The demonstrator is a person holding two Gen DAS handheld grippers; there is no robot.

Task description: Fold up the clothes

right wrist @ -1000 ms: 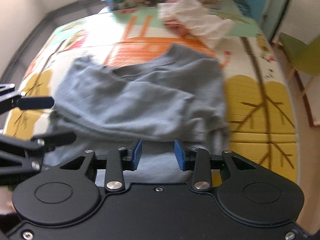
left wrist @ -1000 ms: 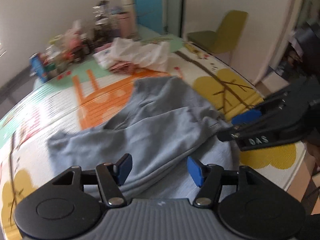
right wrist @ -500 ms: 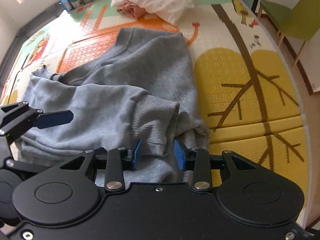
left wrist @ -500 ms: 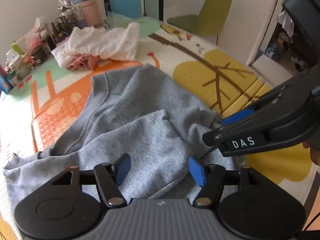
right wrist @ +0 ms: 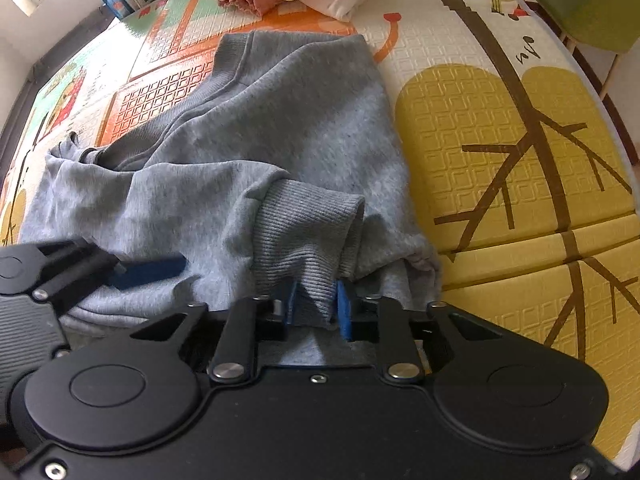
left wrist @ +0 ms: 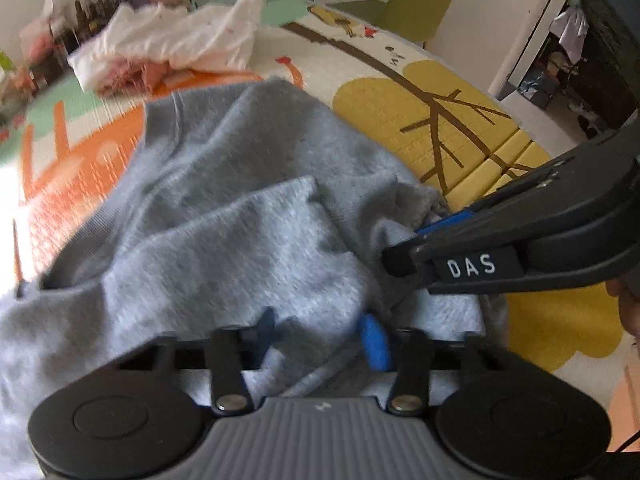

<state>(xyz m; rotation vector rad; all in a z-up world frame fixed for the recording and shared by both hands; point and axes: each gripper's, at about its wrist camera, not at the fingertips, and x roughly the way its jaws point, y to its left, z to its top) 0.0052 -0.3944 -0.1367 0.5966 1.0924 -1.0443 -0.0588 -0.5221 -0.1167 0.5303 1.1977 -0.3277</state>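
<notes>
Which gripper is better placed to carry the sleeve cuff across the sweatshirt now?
Right. The right gripper has the ribbed cuff pinched between its pads. The left gripper stands wider around a looser fold of the grey sweatshirt, beside the cuff, not on it.

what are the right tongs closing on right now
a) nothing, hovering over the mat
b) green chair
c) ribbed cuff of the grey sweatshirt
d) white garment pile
c, in the right wrist view the ribbed cuff of the grey sweatshirt sits pinched between the right tongs.
</notes>
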